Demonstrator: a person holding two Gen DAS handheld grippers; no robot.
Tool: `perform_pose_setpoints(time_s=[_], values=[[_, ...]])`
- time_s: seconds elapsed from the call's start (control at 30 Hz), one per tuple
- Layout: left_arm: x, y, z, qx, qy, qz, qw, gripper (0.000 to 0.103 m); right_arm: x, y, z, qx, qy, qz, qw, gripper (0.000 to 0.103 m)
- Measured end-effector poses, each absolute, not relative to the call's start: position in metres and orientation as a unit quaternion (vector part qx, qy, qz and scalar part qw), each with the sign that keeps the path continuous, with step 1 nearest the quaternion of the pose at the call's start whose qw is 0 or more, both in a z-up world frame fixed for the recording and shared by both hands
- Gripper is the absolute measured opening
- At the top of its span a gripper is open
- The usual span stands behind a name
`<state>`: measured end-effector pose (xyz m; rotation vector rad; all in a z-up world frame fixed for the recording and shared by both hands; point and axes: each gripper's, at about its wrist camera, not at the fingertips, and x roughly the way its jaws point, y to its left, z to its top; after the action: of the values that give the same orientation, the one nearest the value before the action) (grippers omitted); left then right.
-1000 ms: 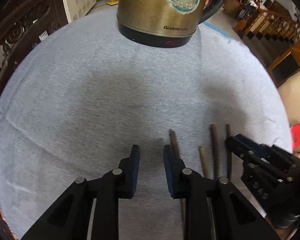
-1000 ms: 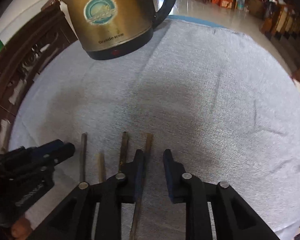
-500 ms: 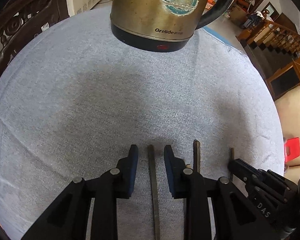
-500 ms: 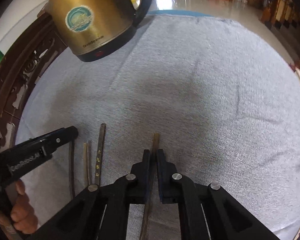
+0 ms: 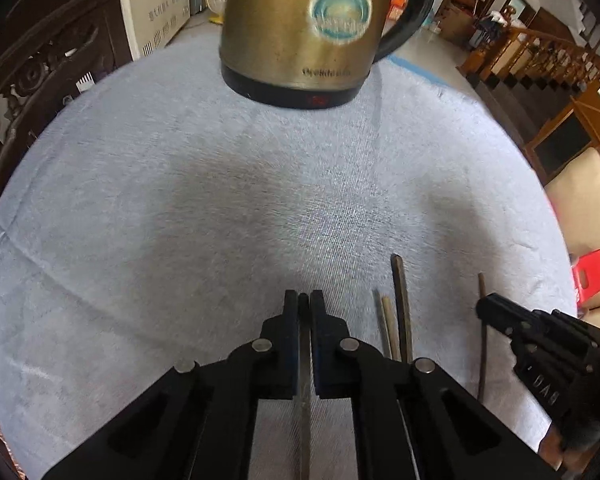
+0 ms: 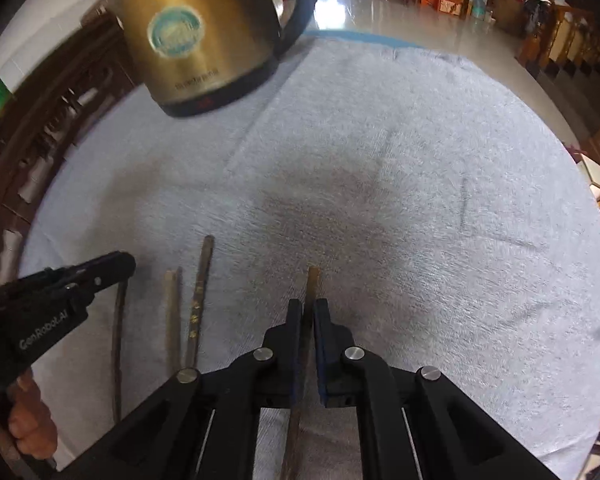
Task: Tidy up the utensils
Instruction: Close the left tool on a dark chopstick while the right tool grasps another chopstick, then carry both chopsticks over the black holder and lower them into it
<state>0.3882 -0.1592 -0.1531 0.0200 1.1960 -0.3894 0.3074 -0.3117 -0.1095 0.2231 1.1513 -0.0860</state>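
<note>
Lying lengthwise along each pair of tongs, the two gripped chopsticks set the terms of what comes next. The left tongs (image 5: 304, 298) have just been closing and now pinch a dark chopstick (image 5: 305, 420) between their pads, its shaft running straight back under the tool toward the camera and its far tip barely clearing the pad ends. The right tongs (image 6: 308, 306) are likewise clamped, on a paler chopstick (image 6: 313, 280) whose tip sticks out a little way ahead of the pads, pointing up the bench (image 5: 180, 220) toward the brass kettle (image 5: 300, 28). Between the two tools, two more chopsticks (image 5: 402, 308) lie loose on the grey cloth, side by side and roughly parallel to the gripped ones, the shorter, lighter one just left of the longer, darker one in the left wrist view. They sit just to the right of the left tongs and somewhat further to the left of the right tongs, so I judge the left hand the nearer of the two. All four sticks share nearly the same long axis, aimed away from the person toward the kettle, which stands well apart at the far side. Any gathering of the sticks looks like a sideways shift rather than a turn, since the axes are close to matching.
</note>
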Motion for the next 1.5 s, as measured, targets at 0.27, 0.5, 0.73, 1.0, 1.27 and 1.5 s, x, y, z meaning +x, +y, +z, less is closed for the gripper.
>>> perform_pose_setpoints(time_s=[0.27, 0.5, 0.73, 1.0, 1.27, 1.5], values=[[0.330, -0.108, -0.081, -0.010, 0.470, -0.192, 0.862, 0.005, 0.226, -0.327, -0.052, 0.132, 0.445, -0.042, 0.885, 0.006], [0.258, -0.056, -0.014, -0.020, 0.375, -0.181, 0.909, 0.005, 0.132, -0.320, -0.003, 0.116, 0.344, -0.070, 0.929, 0.006], [0.185, -0.016, 0.034, -0.050, 0.308, -0.174, 0.934, 0.005, 0.043, -0.299, 0.046, 0.113, 0.253, -0.090, 0.957, 0.006], [0.121, 0.010, 0.066, -0.087, 0.269, -0.187, 0.941, 0.005, -0.027, -0.282, 0.090, 0.124, 0.190, -0.080, 0.971, 0.006], [0.076, 0.012, 0.093, -0.098, 0.232, -0.215, 0.944, 0.005, -0.069, -0.264, 0.116, 0.122, 0.158, -0.065, 0.978, 0.006], [0.045, 0.008, 0.116, -0.102, 0.197, -0.237, 0.946, 0.005, -0.091, -0.249, 0.133, 0.103, 0.146, -0.047, 0.983, 0.006]])
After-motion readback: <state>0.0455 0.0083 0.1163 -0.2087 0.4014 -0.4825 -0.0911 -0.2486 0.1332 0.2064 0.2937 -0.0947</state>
